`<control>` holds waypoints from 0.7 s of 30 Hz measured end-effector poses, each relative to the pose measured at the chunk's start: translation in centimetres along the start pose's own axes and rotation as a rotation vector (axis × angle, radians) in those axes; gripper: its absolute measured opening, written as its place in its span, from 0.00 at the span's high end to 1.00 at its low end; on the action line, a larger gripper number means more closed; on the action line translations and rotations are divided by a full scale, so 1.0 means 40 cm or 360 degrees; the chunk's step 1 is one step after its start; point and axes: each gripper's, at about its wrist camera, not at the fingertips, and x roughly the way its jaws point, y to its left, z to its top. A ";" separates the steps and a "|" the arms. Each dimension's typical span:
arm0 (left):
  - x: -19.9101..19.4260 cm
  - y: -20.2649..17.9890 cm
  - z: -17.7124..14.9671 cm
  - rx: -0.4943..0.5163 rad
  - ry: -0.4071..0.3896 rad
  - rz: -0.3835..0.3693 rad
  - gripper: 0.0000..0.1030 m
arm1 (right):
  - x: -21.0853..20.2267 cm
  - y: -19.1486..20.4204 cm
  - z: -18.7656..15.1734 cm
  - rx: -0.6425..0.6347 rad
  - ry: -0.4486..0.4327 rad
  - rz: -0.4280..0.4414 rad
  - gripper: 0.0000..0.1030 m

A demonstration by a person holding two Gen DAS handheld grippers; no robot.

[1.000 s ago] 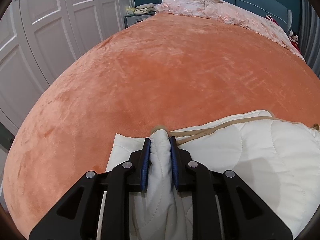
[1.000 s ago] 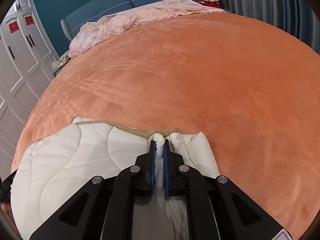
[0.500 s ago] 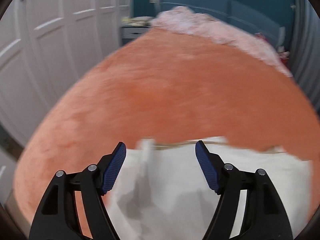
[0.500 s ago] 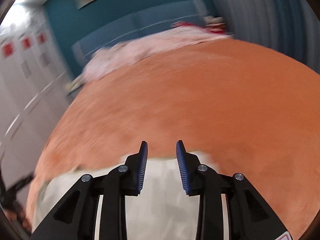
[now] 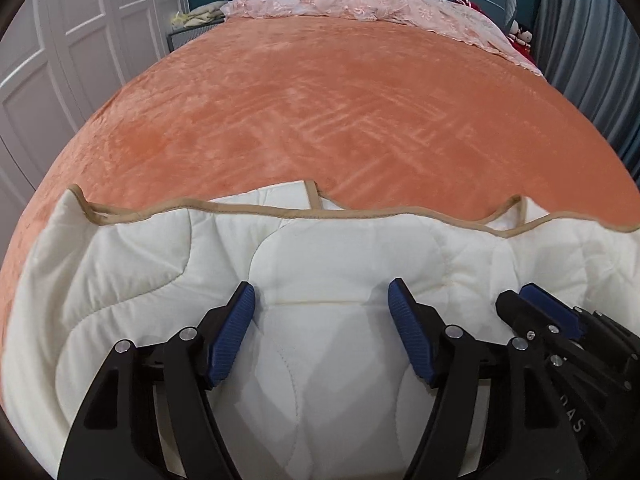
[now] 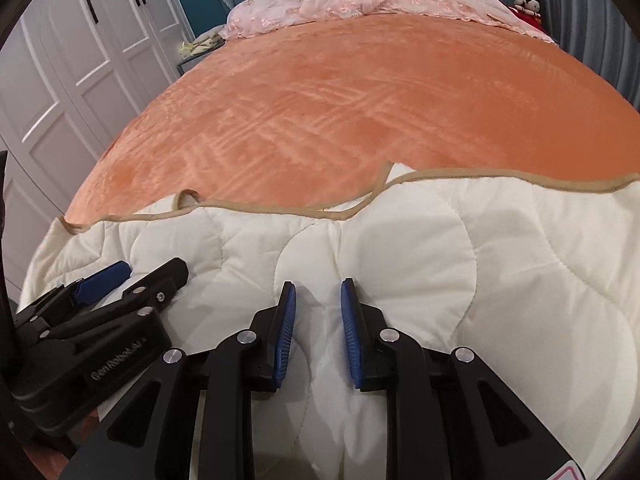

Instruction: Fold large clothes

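Nearest to me, my left gripper [image 5: 322, 300] is spread wide above the quilt [image 5: 348, 256], and nothing is between its pads. My right gripper [image 6: 318, 296] is also apart, with a narrower gap, and it holds nothing too. A small ridge of cloth rises under the gap, but the pads do not pinch it. The two grippers are close beside each other over the near part of the quilt.

The quilt is white, padded, with curved stitch lines and a tan border [image 5: 256, 210]. It lies in a folded stack at the near end of the bed [image 6: 360, 92], with lower layers showing under the border. I judge it soft, thick and puffy, not heavy but bulky, so it will sag and spring back when I lift it. The cover looks smooth and may slide between the pads. I think the best hold is the bound border, near the corners, where the cloth is firmer and thinner.

The border runs wavy from left to right, not yet even. Beyond it the orange bedspread is wide and bare, good room for spreading or turning. At the far end lies a pink cloth [image 6: 360, 0], well apart. The wardrobe [image 6: 72, 64] stands on the left.
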 end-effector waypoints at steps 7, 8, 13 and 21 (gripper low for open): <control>0.020 -0.020 -0.014 0.0060 -0.0037 0.0076 0.30 | 0.017 0.014 -0.010 -0.0043 -0.0044 -0.0038 0.80; 0.022 -0.020 -0.015 0.0061 -0.0041 0.0081 0.30 | 0.017 0.015 -0.014 -0.0044 -0.0049 -0.0041 0.80; 0.028 -0.024 -0.019 0.0054 -0.0063 0.0098 0.30 | 0.023 0.019 -0.018 -0.0046 -0.0071 -0.0052 0.80; 0.033 -0.026 -0.024 0.0050 -0.0093 0.0121 0.30 | 0.025 0.021 -0.024 -0.0048 -0.0099 -0.0064 0.80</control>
